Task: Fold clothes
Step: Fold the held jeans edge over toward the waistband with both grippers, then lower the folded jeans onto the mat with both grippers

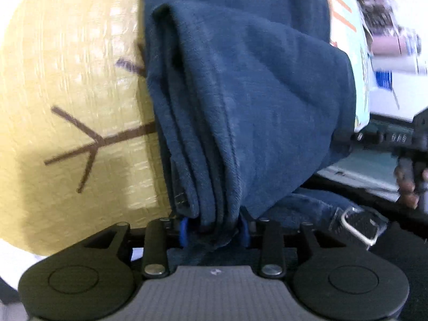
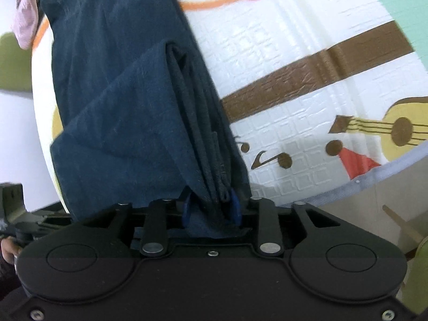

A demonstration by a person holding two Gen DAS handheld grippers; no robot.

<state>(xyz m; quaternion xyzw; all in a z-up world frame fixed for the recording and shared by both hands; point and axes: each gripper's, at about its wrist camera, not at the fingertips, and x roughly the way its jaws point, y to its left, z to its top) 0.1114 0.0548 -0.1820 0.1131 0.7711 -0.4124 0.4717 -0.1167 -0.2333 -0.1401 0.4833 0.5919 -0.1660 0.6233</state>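
A folded navy garment (image 1: 240, 93) lies lengthwise on a patterned foam mat (image 1: 67, 93), its near end doubled back into a thick stack of layers. In the left wrist view, my left gripper (image 1: 214, 230) has that stack between its blue pads (image 1: 183, 231), with thin dark gaps beside the cloth. In the right wrist view, the same garment (image 2: 128, 107) runs away from my right gripper (image 2: 211, 211). Its blue pads (image 2: 234, 206) flank the other corner of the fold and do not visibly pinch it. Both point steeply down.
The mat (image 2: 281, 67) shows a brown band, music notes and a guitar. A pink cloth (image 2: 25, 18) lies at the garment's far end. The person's jeans and belt buckle (image 1: 358, 224) are close below the left gripper. A wooden stand (image 2: 401, 224) is beyond the mat edge.
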